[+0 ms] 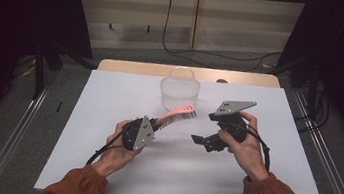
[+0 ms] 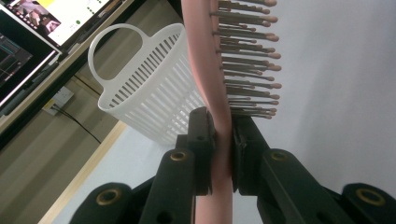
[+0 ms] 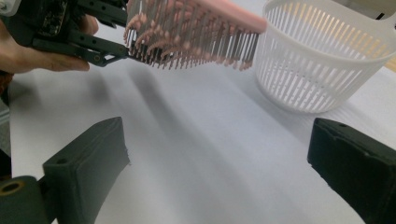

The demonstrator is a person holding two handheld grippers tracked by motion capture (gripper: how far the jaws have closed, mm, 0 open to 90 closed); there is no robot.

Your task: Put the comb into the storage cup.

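While my left claw (image 1: 156,123) pinches the pink hairbrush (image 1: 176,114) by its handle, lifted off the white table (image 1: 109,99) with its head just in front of the white basket (image 1: 179,92), my right claw (image 1: 202,141) hangs spread, holding nothing.

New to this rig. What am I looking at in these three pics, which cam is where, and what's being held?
There is no robot arm here: a person holds a two-jaw gripper in each hand. The high view looks down on a white table from the person's side. The other two pictures come from cameras riding on the grippers, looking along their black jaws.

On the table stands a white slotted basket with a handle. The left gripper is shut on the handle of a pink hairbrush, holding it off the table with its head near the basket. The right gripper is open with nothing in it, and its camera sees the brush and basket ahead.
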